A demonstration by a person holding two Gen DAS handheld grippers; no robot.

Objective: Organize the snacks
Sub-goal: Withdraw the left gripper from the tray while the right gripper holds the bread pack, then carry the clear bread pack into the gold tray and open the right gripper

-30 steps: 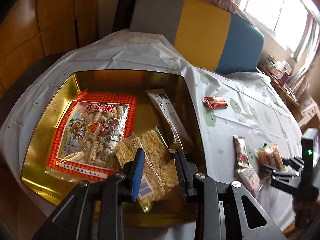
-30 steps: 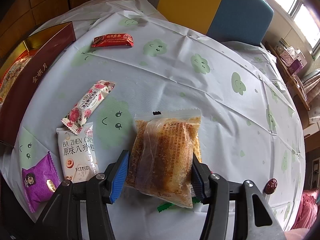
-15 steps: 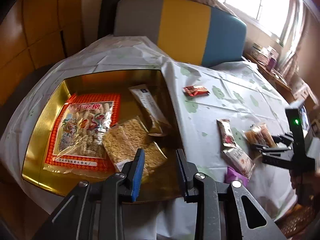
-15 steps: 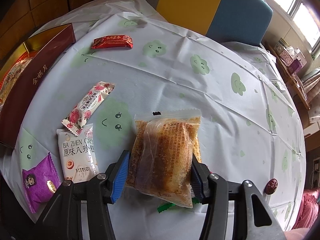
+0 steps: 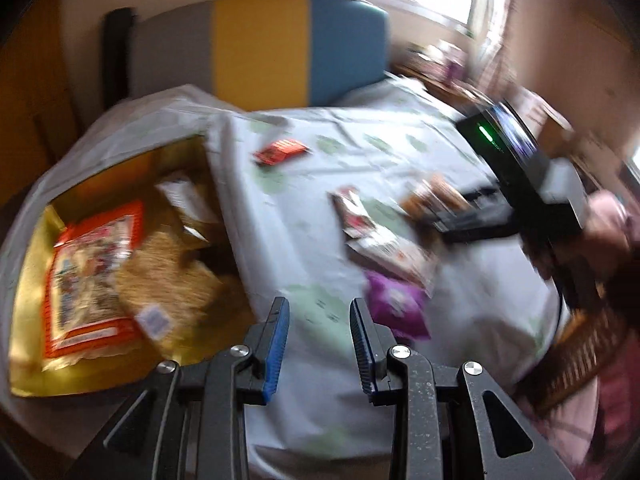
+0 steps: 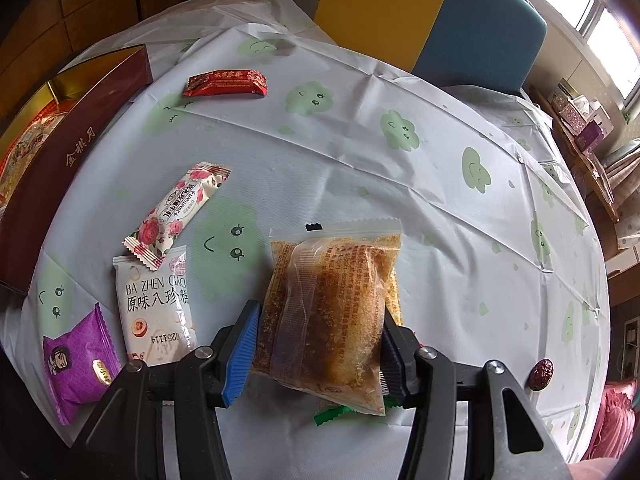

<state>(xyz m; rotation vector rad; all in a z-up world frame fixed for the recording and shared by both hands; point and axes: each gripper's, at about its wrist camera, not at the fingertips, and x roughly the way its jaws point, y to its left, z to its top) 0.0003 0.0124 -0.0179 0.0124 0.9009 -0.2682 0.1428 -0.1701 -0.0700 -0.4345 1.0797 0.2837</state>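
Note:
My right gripper is shut on a clear bag of brown crumbly cake, held just above the tablecloth. It shows blurred in the left wrist view. My left gripper is open and empty, over the table edge right of the gold tin. The tin holds a red-bordered snack bag, a rice-crisp pack and a white bar. On the cloth lie a red candy, a rose-print bar, a white Ba Zhen pack and a purple pack.
The tin's maroon side wall stands at the left of the right wrist view. A red date lies near the right table edge. A grey, yellow and blue chair back stands behind the table. A green wrapper scrap lies under the held bag.
My left gripper has swung right, away from over the tin toward the loose snacks on the cloth; its view is motion-blurred. The right gripper and its bag have stayed put.

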